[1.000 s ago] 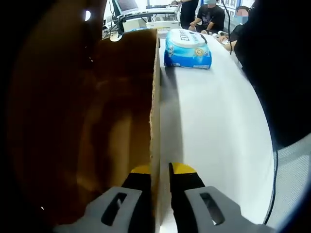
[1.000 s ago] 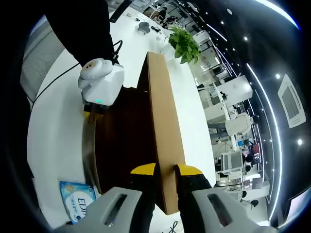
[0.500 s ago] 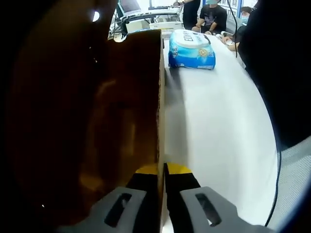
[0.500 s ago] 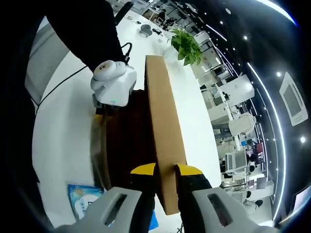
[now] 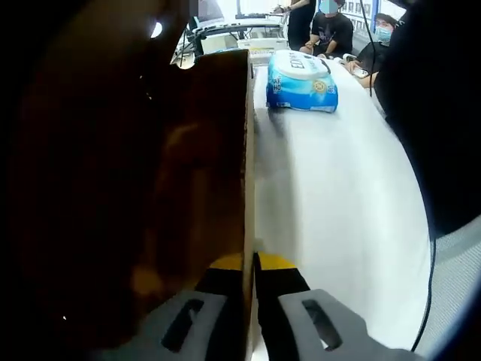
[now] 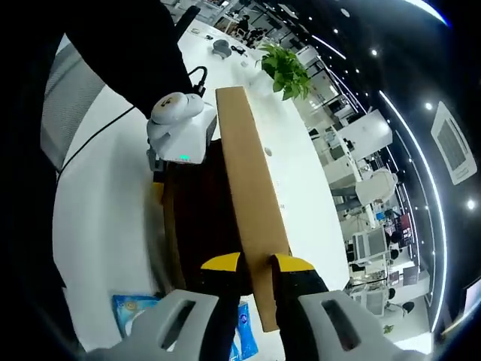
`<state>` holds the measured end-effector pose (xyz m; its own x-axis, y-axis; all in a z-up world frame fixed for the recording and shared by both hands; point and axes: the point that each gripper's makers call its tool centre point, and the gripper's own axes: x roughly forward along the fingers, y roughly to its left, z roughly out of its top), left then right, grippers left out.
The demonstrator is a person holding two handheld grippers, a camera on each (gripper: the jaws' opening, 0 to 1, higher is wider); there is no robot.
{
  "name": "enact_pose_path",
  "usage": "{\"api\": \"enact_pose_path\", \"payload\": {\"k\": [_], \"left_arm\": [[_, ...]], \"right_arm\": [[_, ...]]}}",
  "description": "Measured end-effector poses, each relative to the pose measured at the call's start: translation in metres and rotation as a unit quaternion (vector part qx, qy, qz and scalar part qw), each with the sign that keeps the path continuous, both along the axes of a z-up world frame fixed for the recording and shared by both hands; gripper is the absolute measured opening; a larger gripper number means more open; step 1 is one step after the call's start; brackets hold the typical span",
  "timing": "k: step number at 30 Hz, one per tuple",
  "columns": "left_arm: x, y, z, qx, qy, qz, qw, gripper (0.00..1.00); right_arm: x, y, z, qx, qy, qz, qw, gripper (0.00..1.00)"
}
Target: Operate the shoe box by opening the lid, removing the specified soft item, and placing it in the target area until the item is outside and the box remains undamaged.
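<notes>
On the white table (image 5: 331,195), in the left gripper view, the brown cardboard shoe box (image 5: 188,173) takes up the left side, its inside dark and its thin wall edge running away from the camera. The left hand-held gripper (image 5: 251,263) is pinched on that wall edge, one yellow-tipped jaw inside the box and the other outside, with almost no gap between them. Beyond the far end of the box, just to its right, the blue and white soft pack (image 5: 303,81) lies on the table, outside the box. Behind the pack, people sit at the far end of the table. A person's dark sleeve (image 5: 428,113) is on the right of the box.

In the right gripper view, the white table (image 6: 105,226) is to the left of the box (image 6: 197,218), and a corner of the blue pack (image 6: 139,312) shows low down beside it. The left hand-held gripper (image 6: 159,197) is at the box's far-left wall. The raised cardboard lid (image 6: 252,203) stands on edge, and the right hand-held gripper (image 6: 257,263) clamps its near end between the yellow-tipped jaws. A green potted plant (image 6: 285,69) stands beyond the lid's far end.
</notes>
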<state>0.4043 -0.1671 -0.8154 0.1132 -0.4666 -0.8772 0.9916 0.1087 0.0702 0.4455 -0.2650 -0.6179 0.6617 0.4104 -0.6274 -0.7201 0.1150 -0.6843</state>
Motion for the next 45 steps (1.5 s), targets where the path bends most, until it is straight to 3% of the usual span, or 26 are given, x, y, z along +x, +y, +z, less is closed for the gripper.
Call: {"api": "enact_pose_path", "payload": {"k": [1, 3, 7, 11, 20, 24, 26, 30, 34, 37, 39, 45], "left_arm": [[0.0, 0.0, 0.0, 0.0, 0.0, -0.001, 1.0, 0.01], [-0.001, 0.0, 0.0, 0.002, -0.002, -0.003, 1.0, 0.01], [-0.001, 0.0, 0.0, 0.0, -0.002, 0.0, 1.0, 0.01], [-0.001, 0.001, 0.0, 0.0, 0.0, 0.0, 1.0, 0.01], [-0.002, 0.001, 0.001, 0.001, -0.002, 0.004, 1.0, 0.02], [-0.004, 0.001, 0.001, 0.002, 0.002, 0.006, 1.0, 0.05], [-0.005, 0.0, 0.003, -0.005, 0.005, 0.016, 0.9998, 0.11], [-0.005, -0.006, 0.02, -0.015, -0.012, 0.02, 0.9996, 0.17], [0.0, -0.008, 0.046, -0.043, -0.039, 0.054, 0.9968, 0.25], [-0.008, -0.004, 0.063, -0.046, -0.049, 0.055, 0.9962, 0.31], [-0.012, 0.004, 0.075, -0.032, -0.076, 0.046, 0.9956, 0.31], [-0.026, 0.008, 0.121, -0.058, -0.093, 0.089, 0.99, 0.35]], "right_arm": [[0.002, 0.0, 0.001, 0.0, -0.001, -0.002, 1.0, 0.24], [0.009, -0.001, 0.002, 0.0, 0.001, -0.005, 1.0, 0.31], [0.014, 0.0, -0.004, -0.018, 0.007, 0.015, 0.9997, 0.29], [0.012, 0.0, -0.01, -0.017, 0.027, 0.02, 0.9993, 0.28], [0.01, -0.001, -0.012, -0.006, 0.034, 0.017, 0.9993, 0.28], [0.01, -0.001, -0.012, -0.007, 0.035, 0.017, 0.9992, 0.28], [0.009, -0.001, -0.012, -0.003, 0.035, 0.017, 0.9992, 0.28], [0.011, 0.0, -0.011, -0.001, 0.036, 0.016, 0.9992, 0.28], [0.01, -0.001, -0.012, 0.0, 0.04, 0.018, 0.999, 0.28], [0.011, -0.001, -0.012, 0.001, 0.042, 0.019, 0.9989, 0.28], [0.011, 0.0, -0.012, 0.001, 0.044, 0.019, 0.9989, 0.28], [0.012, 0.0, -0.012, 0.008, 0.046, 0.02, 0.9987, 0.28]]}}
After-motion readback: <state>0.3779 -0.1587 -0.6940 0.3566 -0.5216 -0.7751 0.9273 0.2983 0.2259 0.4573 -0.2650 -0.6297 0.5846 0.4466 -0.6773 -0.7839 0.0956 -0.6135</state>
